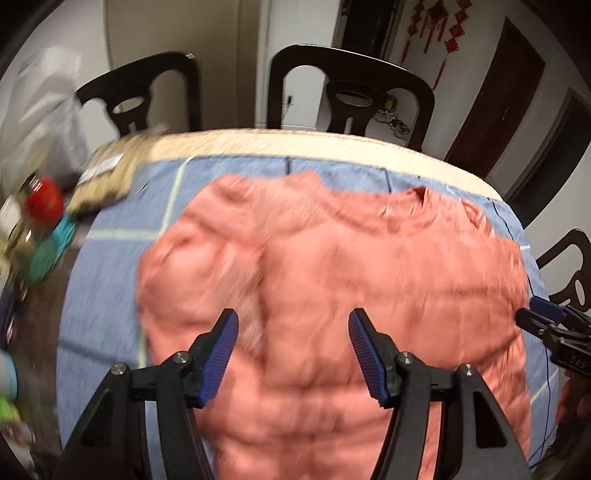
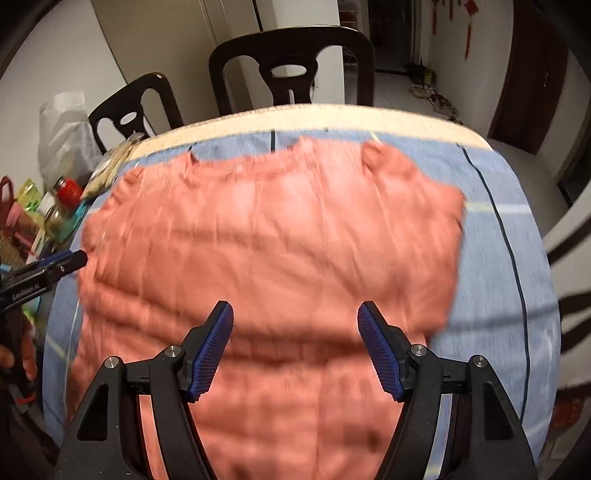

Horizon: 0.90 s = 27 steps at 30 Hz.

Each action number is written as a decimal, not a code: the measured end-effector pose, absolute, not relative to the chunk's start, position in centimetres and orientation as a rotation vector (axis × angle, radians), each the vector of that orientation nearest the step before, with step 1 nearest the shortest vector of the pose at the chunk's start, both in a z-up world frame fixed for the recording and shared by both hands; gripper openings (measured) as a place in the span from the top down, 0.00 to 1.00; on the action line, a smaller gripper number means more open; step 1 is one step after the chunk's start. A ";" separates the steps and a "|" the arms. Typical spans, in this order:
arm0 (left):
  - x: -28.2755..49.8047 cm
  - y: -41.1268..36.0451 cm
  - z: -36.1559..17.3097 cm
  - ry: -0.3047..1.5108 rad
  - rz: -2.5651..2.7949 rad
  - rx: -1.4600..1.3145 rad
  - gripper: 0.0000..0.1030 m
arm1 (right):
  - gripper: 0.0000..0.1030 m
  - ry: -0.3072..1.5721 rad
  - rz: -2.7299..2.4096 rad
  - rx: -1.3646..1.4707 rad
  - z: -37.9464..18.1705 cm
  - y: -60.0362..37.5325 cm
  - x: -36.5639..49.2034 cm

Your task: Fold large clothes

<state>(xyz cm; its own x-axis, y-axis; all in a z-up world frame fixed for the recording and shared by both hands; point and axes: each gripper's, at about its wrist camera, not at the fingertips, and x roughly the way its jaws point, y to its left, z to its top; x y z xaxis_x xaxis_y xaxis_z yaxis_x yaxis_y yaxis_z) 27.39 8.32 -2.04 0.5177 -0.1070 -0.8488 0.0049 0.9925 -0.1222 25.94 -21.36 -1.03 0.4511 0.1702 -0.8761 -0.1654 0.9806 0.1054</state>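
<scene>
Both claws, the left gripper (image 1: 293, 321) and the right gripper (image 2: 295, 314), hang wide and empty at lower centre over the salmon-pink garment (image 1: 332, 277), spread mid-frame on the blue cloth (image 1: 110, 295), dark chairs (image 1: 349, 88) beyond.

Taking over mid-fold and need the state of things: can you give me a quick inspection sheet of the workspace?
Surface: table under a blue sheet.
Job's things: pink garment spread flat, collar at the far edge.
Clutter: red-capped jar, bags and packets at the left edge.
Grippers: left gripper and right gripper open, above the garment, holding nothing.
Cables: nothing seen.
Surroundings: dark chairs, dark door, red wall hangings.
</scene>
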 end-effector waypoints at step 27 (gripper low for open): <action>32.7 5.2 -9.8 1.043 -0.108 -0.009 0.40 | 0.22 1.187 0.155 -0.126 -8.6 -20.3 33.4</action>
<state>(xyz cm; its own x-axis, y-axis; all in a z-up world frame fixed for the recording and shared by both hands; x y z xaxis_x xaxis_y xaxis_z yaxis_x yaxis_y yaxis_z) 32.73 5.21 -9.78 0.4988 -0.0934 -0.8617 0.0852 0.9946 -0.0585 33.36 -20.32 -8.62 0.3660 0.0539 -0.9291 -0.1858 0.9825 -0.0162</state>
